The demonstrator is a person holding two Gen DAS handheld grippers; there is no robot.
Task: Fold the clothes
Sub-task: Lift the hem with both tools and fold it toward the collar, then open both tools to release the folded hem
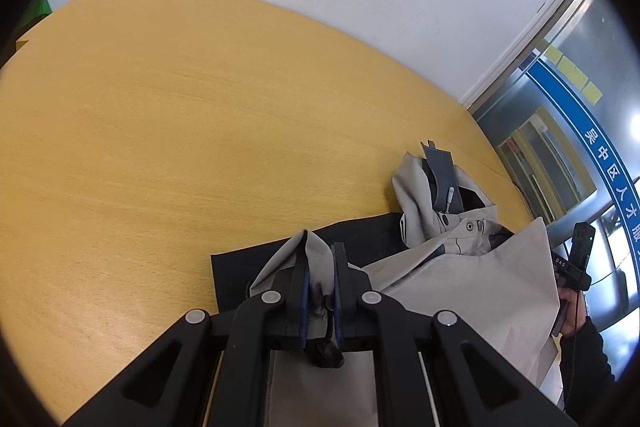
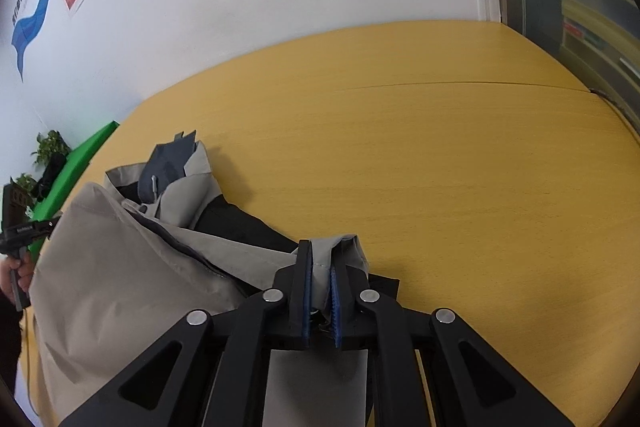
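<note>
**Both grippers pinching one grey jacket over the wooden table**

On your left side, the left gripper point(image 1: 320, 267) has its two fingers pressed together on a fold of light grey fabric, the blue pads point(image 1: 305, 291) squeezing the cloth between them. That fabric belongs to the jacket point(image 1: 472, 279), the one garment you have here: pale grey outside, black on the lining that lies flat against the table point(image 1: 160, 147), with a darker slate-grey strip at the collar point(image 1: 440, 179). One zip pull hangs on that strip and one metal snap shows just below it. The collar end sits crumpled and partly upright toward the far edge of the table, while the broad grey panel spreads from it down toward you and hangs off the near edge.

Moving right, your right gripper point(image 2: 320, 267) is likewise clamped on a bunched edge of the same jacket point(image 2: 120, 267), its pads point(image 2: 307, 287) closed on grey fabric with black lining showing beside them. In this view the collar point(image 2: 172, 163) lies to the left, and the yellow wood table point(image 2: 460, 187) stretches bare to the right.

Count: one jacket, two grippers, both gripping it. A green board point(image 2: 76, 167) and two small potted plants point(image 2: 50, 145) stand at the table's left end.
</note>
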